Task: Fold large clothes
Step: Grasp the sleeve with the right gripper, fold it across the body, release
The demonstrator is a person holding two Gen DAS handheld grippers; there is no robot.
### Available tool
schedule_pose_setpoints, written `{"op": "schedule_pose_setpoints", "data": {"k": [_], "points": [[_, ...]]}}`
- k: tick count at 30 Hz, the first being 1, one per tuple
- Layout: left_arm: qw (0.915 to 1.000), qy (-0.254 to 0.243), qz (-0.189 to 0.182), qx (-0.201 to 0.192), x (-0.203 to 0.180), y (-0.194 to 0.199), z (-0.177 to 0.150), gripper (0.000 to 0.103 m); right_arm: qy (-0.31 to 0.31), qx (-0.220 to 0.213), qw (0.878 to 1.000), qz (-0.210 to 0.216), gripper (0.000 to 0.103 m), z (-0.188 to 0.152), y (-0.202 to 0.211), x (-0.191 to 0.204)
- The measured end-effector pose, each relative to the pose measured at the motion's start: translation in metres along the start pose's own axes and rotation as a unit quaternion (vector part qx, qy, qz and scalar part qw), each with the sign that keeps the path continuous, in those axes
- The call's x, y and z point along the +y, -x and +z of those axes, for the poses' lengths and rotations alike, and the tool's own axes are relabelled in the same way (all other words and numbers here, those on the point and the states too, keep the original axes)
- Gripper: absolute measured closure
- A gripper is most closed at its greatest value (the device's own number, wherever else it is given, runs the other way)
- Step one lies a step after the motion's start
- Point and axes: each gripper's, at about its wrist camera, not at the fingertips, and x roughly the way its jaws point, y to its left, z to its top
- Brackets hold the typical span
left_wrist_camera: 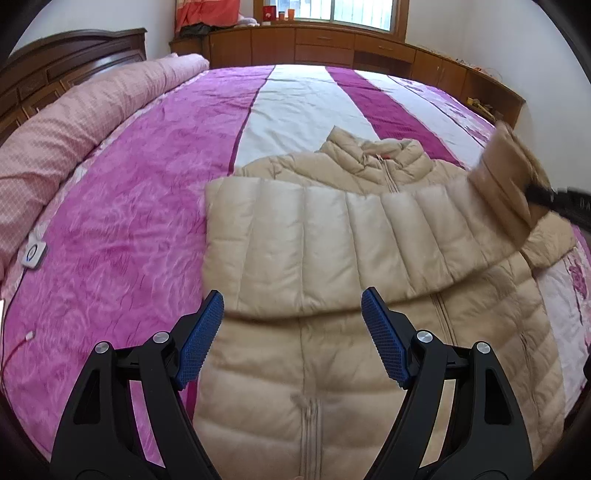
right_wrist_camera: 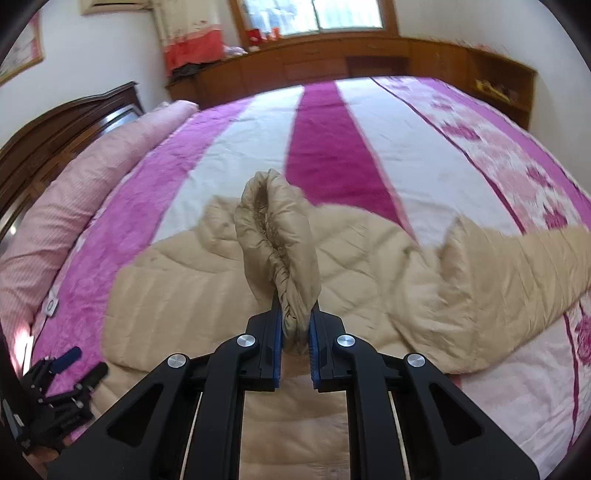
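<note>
Gripping the cuff (right_wrist_camera: pixel 280 236) at frame centre, the right gripper (right_wrist_camera: pixel 296 325) should lay that sleeve flat across the jacket (left_wrist_camera: pixel 332 236). Left gripper (left_wrist_camera: pixel 291 321), at the bottom of its frame, hangs spread and empty.

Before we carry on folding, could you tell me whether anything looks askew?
Nothing looks damaged. The jacket lies zipped on the bed, one sleeve folded across; the right gripper lifts the other cuff.

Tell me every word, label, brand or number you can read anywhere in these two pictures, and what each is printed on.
No text reads clearly.
White marks on the right gripper arm, left wrist view: too blurred to read.
Red boxes on the window ledge: any print too small to tell.
Framed picture on the wall: too blurred to read.
White controller on the bedspread: a ring symbol only, no words.
Beige jacket: no label visible.
</note>
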Motion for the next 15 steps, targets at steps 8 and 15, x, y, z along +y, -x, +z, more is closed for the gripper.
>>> {"op": "schedule_pose_setpoints", "data": {"k": [8,15], "points": [[1.0000,-0.001,0.007,0.006,-0.012,-0.038,0.009,0.026,-0.070,0.054,0.996,-0.005,0.088,-0.033,-0.039,-0.051],[0.9999,-0.004,0.016,0.003,-0.008,-0.048,0.012,0.026,-0.083,0.003,0.996,-0.026,0.059,-0.032,0.000,-0.067]]}}
